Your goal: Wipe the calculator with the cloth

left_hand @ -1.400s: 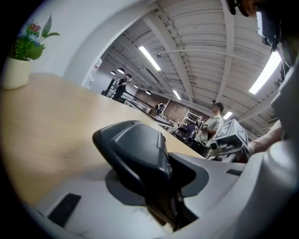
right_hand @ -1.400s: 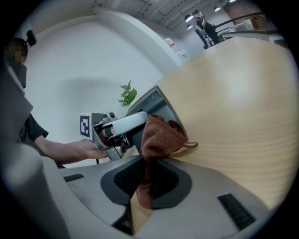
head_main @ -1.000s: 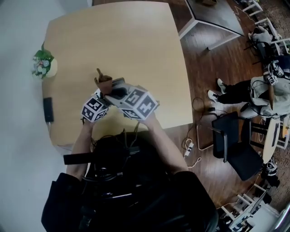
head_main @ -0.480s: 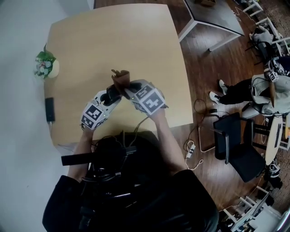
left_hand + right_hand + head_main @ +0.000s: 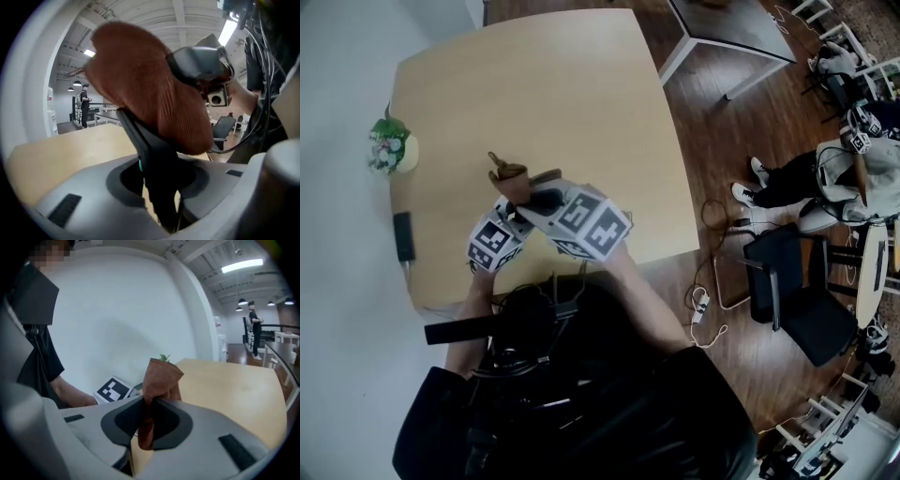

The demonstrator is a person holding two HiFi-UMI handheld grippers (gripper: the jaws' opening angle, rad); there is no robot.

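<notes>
Edge-on between the jaws of my left gripper (image 5: 161, 201) stands a thin dark calculator (image 5: 145, 145), and the gripper is shut on it. A brown cloth (image 5: 145, 79) is draped over the calculator's top. My right gripper (image 5: 146, 427) is shut on that cloth (image 5: 161, 376), and its dark finger (image 5: 201, 63) presses the cloth from the right in the left gripper view. In the head view both grippers hang above the near part of the wooden table (image 5: 544, 84), left gripper (image 5: 517, 208) beside right gripper (image 5: 530, 192), with the cloth (image 5: 508, 173) bunched at their tips. There the cloth hides most of the calculator.
A small potted plant (image 5: 392, 148) stands at the table's left edge, and a flat black device (image 5: 403, 236) lies nearer along the same edge. On the floor to the right are a dark chair (image 5: 787, 291), a power strip (image 5: 703, 305) and seated people (image 5: 825, 183).
Both grippers with the cloth swung right and away across the table, then came back left and nearer. The grips on calculator and cloth stay the same.
</notes>
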